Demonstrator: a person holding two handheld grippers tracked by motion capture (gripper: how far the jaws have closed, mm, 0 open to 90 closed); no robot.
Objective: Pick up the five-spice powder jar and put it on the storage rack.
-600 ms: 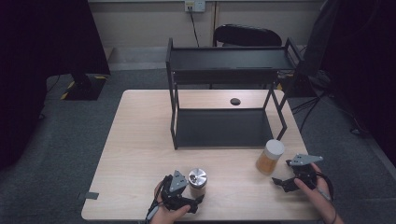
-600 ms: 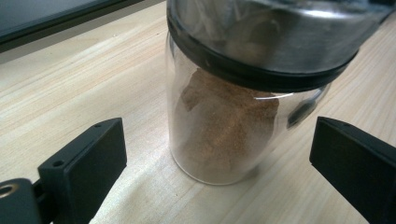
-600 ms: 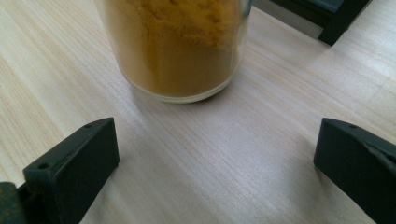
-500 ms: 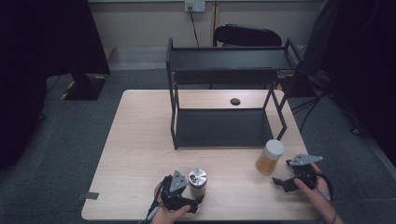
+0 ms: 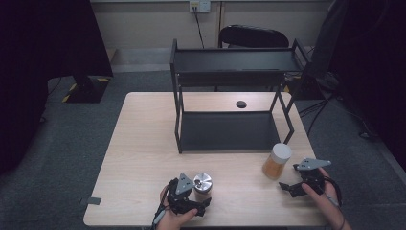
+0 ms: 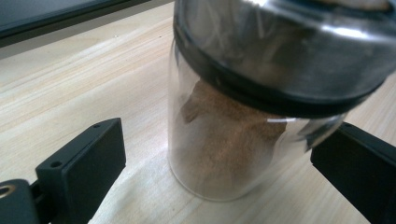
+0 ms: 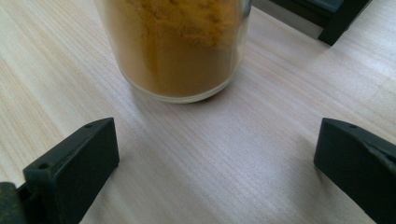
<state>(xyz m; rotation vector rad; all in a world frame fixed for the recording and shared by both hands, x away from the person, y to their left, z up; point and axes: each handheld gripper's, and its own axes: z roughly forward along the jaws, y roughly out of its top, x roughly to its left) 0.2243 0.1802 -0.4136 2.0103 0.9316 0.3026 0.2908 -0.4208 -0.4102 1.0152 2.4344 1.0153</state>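
A glass jar of brown powder with a shiny metal lid (image 5: 202,184) (image 6: 243,121) stands near the table's front edge. My left gripper (image 5: 198,205) (image 6: 219,168) is open, and the jar stands between its jaws with gaps on both sides. A glass jar of orange-yellow powder with a white lid (image 5: 276,161) (image 7: 175,46) stands at the front right. My right gripper (image 5: 288,188) (image 7: 215,158) is open just short of that jar, with bare table between its jaws.
A black two-level shelf rack (image 5: 230,72) stands at the middle back of the wooden table (image 5: 139,143). A round cable hole (image 5: 241,104) lies behind its lower shelf. A black chair (image 5: 253,36) stands beyond the table.
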